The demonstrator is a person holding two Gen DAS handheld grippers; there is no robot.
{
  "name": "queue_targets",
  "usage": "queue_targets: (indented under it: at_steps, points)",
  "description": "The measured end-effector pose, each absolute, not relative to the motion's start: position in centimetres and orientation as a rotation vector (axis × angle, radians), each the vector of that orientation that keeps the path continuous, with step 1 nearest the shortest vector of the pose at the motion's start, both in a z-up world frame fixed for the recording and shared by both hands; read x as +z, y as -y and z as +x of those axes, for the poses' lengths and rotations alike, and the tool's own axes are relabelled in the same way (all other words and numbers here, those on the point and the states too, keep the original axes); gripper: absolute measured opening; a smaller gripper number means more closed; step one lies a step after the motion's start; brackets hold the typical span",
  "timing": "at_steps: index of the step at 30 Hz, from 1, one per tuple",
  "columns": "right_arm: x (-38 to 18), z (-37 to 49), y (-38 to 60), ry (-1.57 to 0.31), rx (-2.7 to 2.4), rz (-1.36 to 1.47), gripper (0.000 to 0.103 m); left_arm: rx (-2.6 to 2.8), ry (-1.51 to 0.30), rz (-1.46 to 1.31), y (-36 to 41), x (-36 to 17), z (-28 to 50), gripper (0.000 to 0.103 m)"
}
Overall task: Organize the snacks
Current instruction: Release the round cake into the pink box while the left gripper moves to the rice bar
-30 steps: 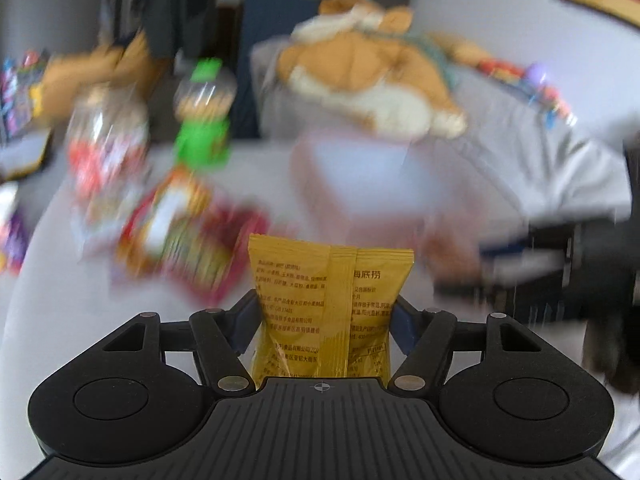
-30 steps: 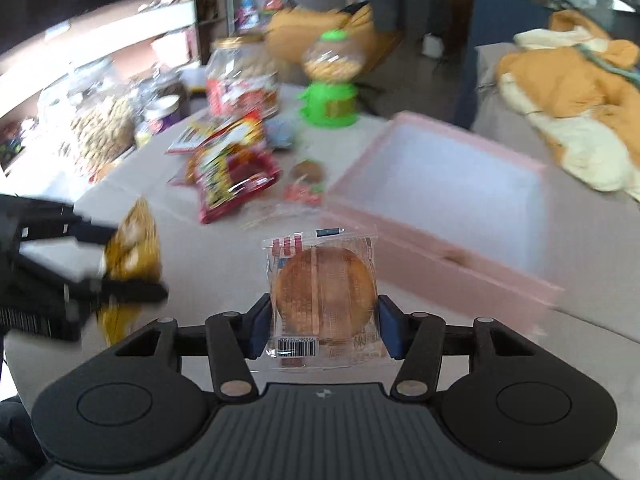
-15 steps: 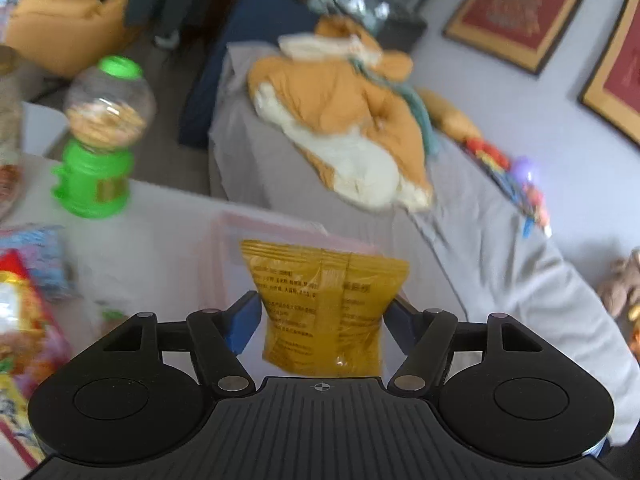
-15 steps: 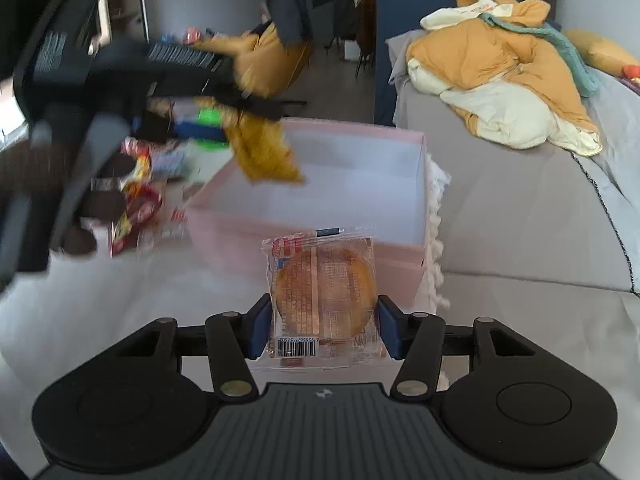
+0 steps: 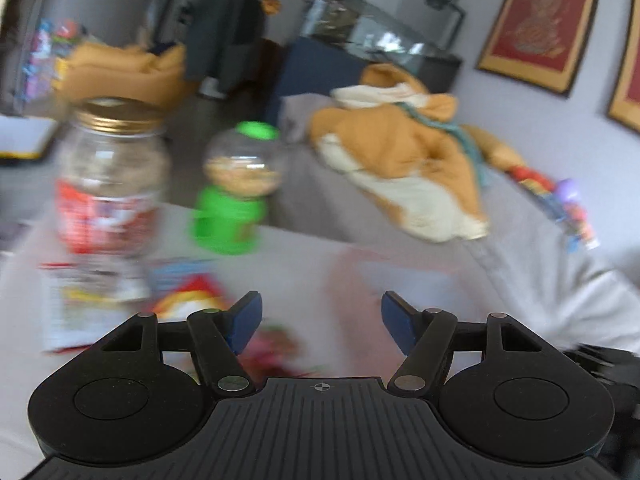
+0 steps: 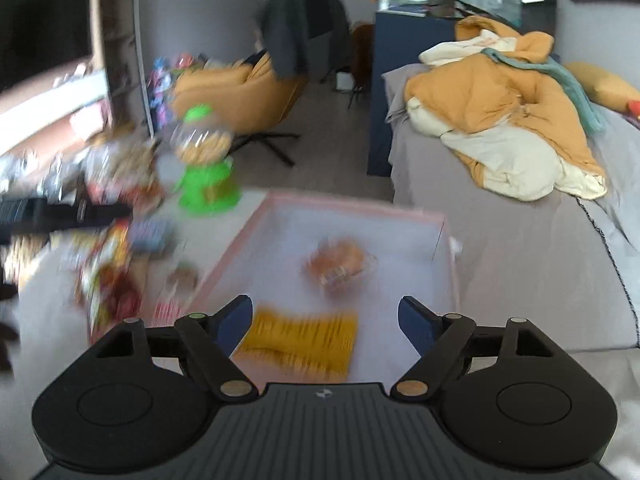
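Observation:
A pink box [image 6: 344, 206] sits on the white table. Inside it lie a yellow snack packet [image 6: 300, 344] and a clear-wrapped round biscuit [image 6: 340, 260]. My right gripper [image 6: 325, 320] is open and empty, above the box's near end. My left gripper [image 5: 320, 322] is open and empty, above the table left of the box [image 5: 400, 276], near blurred red snack packets [image 5: 188, 304]. The left gripper's dark body shows at the left edge of the right wrist view [image 6: 60, 216].
A green candy dispenser [image 6: 206, 164] and a gold-lidded jar [image 5: 110, 176] stand at the table's far side. Loose snack packets [image 6: 108, 276] lie left of the box. A grey bed with an orange quilt [image 6: 500, 128] is to the right.
Both grippers opened. The yellow packet left my left gripper and the biscuit left my right gripper; both now lie in the pink box. My left gripper swung back left toward the loose snacks.

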State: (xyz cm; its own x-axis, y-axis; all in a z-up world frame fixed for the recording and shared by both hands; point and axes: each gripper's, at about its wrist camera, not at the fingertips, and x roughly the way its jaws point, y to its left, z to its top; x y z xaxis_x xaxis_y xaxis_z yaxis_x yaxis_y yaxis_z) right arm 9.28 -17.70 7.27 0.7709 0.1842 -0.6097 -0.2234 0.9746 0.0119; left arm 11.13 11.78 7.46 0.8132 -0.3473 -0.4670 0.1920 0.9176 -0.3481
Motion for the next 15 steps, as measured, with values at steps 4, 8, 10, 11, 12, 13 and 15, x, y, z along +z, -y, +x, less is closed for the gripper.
queue_targets:
  at_steps: [4, 8, 10, 11, 12, 13, 15]
  points:
    - [4.8, 7.4, 16.7, -0.747, 0.310, -0.040, 0.081, -0.198, -0.572, -0.266, -14.4, 5.5, 10.3, 0.072]
    - [3.5, 10.3, 15.1, -0.801, 0.325, -0.013, 0.081, -0.176, -0.639, -0.297, -16.1, 3.8, 10.2, 0.071]
    - [3.4, 12.1, 14.6, -0.809, 0.324, 0.039, 0.081, -0.158, -0.636, -0.295, -17.1, 3.4, 9.5, 0.070]
    - [3.2, 12.8, 14.4, -0.808, 0.319, 0.065, 0.082, -0.145, -0.632, -0.298, -17.7, 3.3, 9.1, 0.070]
    - [3.1, 13.8, 14.1, -0.810, 0.320, 0.097, 0.083, -0.136, -0.634, -0.305, -18.1, 3.2, 8.9, 0.070]
    - [2.9, 14.7, 13.8, -0.816, 0.323, 0.122, 0.085, -0.131, -0.640, -0.315, -18.6, 3.0, 8.8, 0.070]
    - [2.4, 16.3, 12.6, -0.838, 0.337, 0.157, 0.085, -0.138, -0.655, -0.341, -19.4, 2.7, 8.6, 0.070]
